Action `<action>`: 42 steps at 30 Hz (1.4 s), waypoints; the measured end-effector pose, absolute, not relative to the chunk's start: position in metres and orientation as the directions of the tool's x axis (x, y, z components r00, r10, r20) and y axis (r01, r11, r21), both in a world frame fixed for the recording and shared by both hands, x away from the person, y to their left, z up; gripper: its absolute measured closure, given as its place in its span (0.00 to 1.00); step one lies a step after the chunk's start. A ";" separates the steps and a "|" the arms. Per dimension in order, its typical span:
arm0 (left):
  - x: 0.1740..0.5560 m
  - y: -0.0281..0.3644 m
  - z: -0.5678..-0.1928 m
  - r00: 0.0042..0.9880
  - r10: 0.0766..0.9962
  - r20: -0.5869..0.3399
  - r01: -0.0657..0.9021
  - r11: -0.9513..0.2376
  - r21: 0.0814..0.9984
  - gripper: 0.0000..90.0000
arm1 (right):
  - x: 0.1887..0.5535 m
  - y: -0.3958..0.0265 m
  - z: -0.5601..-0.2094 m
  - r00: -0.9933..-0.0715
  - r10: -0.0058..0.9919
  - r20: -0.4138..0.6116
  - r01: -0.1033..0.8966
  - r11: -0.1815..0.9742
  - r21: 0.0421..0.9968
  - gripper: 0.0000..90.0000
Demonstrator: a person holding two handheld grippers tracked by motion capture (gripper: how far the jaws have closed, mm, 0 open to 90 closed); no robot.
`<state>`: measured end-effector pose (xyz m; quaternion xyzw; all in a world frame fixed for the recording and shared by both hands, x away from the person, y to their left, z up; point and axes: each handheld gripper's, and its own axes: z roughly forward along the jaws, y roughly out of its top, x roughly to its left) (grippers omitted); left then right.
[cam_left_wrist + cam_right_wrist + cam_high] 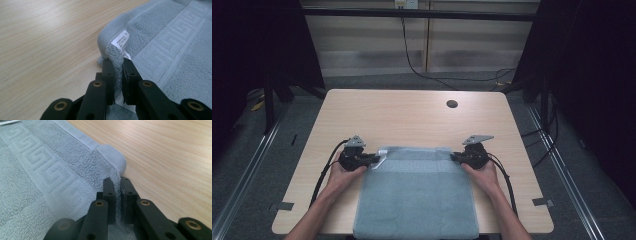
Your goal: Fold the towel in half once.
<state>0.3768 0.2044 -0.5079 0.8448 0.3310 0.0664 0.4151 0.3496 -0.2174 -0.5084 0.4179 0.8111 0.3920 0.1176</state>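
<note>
Left gripper (371, 160) jaws pinched on towel (417, 200) far-left corner beside its white label (121, 41); right gripper (455, 157) jaws pinched on far-right corner. Table (412, 115) otherwise bare.

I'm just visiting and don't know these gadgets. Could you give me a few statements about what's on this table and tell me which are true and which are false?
1. Both grippers are clamped on the towel. True: the left gripper and the right gripper each pinch a far corner.
2. The towel is red. False: it is pale blue-grey.
3. A white label sits at the corner held by the left gripper. True.
4. The towel lies in the middle of the table. False: it lies at the near edge, hanging over it.
5. The towel's surface is plain. False: a key-pattern border is woven in.
</note>
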 end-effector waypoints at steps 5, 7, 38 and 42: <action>0.373 0.206 -0.507 0.765 0.616 -0.190 0.524 -0.422 0.740 0.92 | 0.349 -0.217 -0.508 -0.619 0.765 0.177 0.601 0.317 0.734 0.95; 0.370 0.207 -0.505 0.768 0.611 -0.194 0.522 -0.420 0.742 0.92 | 0.347 -0.217 -0.507 -0.624 0.758 0.189 0.601 0.311 0.736 0.95; 0.383 0.214 -0.413 0.781 0.587 -0.212 0.411 -0.228 0.882 0.93 | 0.346 -0.235 -0.409 -0.646 0.747 0.158 0.443 0.197 0.875 0.95; 0.391 0.215 -0.396 0.781 0.595 -0.190 0.391 -0.227 0.892 0.93 | 0.352 -0.236 -0.397 -0.639 0.751 0.166 0.433 0.173 0.885 0.95</action>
